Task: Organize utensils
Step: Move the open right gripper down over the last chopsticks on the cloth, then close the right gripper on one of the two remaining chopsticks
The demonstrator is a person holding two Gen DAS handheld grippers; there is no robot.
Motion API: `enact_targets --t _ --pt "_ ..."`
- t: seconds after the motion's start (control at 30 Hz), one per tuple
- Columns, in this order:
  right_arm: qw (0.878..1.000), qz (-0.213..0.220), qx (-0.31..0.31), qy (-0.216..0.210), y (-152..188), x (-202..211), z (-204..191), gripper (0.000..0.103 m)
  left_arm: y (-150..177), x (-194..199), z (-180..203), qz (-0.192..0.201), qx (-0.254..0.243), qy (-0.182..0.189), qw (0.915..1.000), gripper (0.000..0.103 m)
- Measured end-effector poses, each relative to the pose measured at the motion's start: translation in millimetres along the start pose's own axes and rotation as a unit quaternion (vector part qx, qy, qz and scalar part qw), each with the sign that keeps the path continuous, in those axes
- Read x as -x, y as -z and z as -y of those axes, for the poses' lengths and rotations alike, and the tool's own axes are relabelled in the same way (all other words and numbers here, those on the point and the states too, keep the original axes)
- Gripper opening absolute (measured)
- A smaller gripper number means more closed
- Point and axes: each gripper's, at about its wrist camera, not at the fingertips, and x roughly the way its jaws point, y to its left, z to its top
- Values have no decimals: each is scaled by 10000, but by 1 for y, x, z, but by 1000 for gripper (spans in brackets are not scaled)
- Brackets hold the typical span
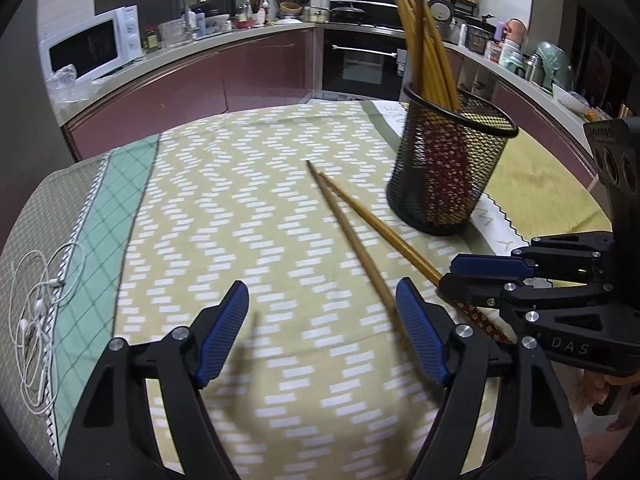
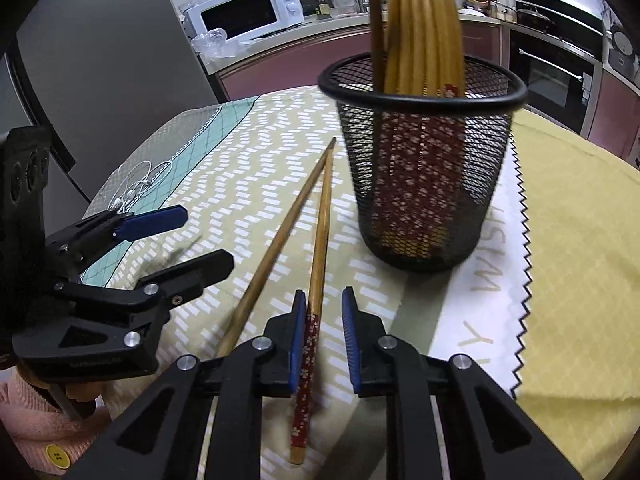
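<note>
- Your right gripper (image 2: 325, 340) sits low over the bench (image 2: 224, 184), its fingers (image 2: 298, 344) narrowed around 1 chopstick (image 2: 318, 264). The left pad touches the red flowered handle; a gap shows at the right pad, so no clamp yet.
- That chopstick lies on the patterned cloth, tip pointing toward the mesh holder (image 2: 424, 168), butt end below the fingers.
- A 2nd chopstick (image 2: 276, 248) lies just left of it; the 2 tips nearly meet near the holder's base.
- The holder stands upright on the cloth, several chopsticks (image 2: 420, 24) already inside, handles down.
- Your left gripper (image 1: 322, 332) hovers over the cloth with fingers (image 1: 224, 332) wide apart, nothing held; the 2nd chopstick (image 1: 352, 248) runs up to its right finger.
- White earphones (image 1: 38, 312) lie at the bench's far left edge.
</note>
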Motion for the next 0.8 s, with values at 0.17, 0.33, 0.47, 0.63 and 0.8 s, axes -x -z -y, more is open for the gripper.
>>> enact_targets --t 0.17,0.33,0.47,0.63,0.8 --pt "10000 -25 8 -2 1 3 3 17 -4 -18 9 -245 -58 60 9997 69" --pt "10000 -44 45 -16 1 3 4 17 -3 -27 10 -360 -22 89 9993 63" --pt "10000 -43 57 -8 0 2 3 17 -3 -29 13 -385 -73 92 9992 56" --pt "9999 -38 95 22 -3 0 1 18 -2 -29 17 -359 -54 154 9992 42" --pt "9998 -55 200 44 -5 -3 -3 18 4 -23 12 -361 138 242 9990 22"
